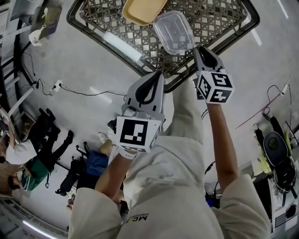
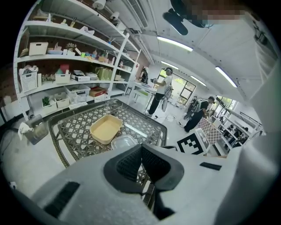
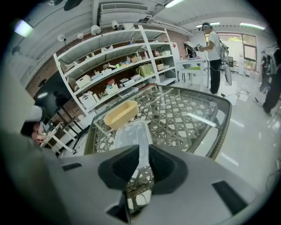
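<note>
A clear plastic container [image 1: 174, 31] sits over the near part of a glass-topped wicker table [image 1: 88, 33]. My right gripper [image 1: 199, 48] is shut on the container's near edge. In the right gripper view the container [image 3: 131, 132] runs into the narrow gap of that gripper [image 3: 143, 150]. Just beyond it on the table lies an empty yellow tray [image 1: 142, 10] [image 3: 120, 114]. My left gripper [image 1: 159, 74] hangs shut and empty before the table's near edge. Its view shows the left gripper [image 2: 141, 147] closed, with the tray [image 2: 105, 128] and the container [image 2: 124, 141] ahead.
White shelves [image 3: 109, 66] with boxes and bins stand behind the table. People stand by desks [image 2: 160, 90] farther back. Cables and a plug [image 1: 58, 85] lie on the pale floor at the left. More gear [image 1: 275, 154] sits at the right.
</note>
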Demonstrator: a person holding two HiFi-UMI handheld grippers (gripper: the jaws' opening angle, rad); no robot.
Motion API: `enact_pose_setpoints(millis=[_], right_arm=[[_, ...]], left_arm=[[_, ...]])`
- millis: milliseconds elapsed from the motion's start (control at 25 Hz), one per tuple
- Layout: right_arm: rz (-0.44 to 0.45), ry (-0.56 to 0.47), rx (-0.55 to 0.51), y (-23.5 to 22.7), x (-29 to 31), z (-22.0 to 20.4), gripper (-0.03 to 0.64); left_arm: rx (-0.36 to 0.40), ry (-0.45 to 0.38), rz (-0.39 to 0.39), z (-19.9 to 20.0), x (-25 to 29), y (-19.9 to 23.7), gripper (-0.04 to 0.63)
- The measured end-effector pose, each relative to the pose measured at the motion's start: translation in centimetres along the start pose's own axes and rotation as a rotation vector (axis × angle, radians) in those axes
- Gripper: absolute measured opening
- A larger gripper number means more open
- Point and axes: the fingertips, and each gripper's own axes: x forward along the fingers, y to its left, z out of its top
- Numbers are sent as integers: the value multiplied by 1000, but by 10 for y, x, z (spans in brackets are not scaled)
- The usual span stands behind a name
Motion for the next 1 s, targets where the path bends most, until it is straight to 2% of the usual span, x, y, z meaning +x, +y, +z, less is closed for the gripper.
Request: enact_pose_setpoints(millis=[120, 360, 680, 1000], right_arm=[[-16, 36, -2, -6, 13, -7, 94], [-33, 115, 36, -16, 33, -22, 93], [-18, 156, 93, -22, 46, -30, 89], [-8, 165, 124, -20, 47, -29, 50]], left_arm=[[-3, -9, 10, 4, 4, 2, 21], [-45, -3, 17, -2, 8, 4, 21], [-63, -7, 40, -2, 9, 7, 21], [-67, -8, 43, 0, 11, 7, 21]])
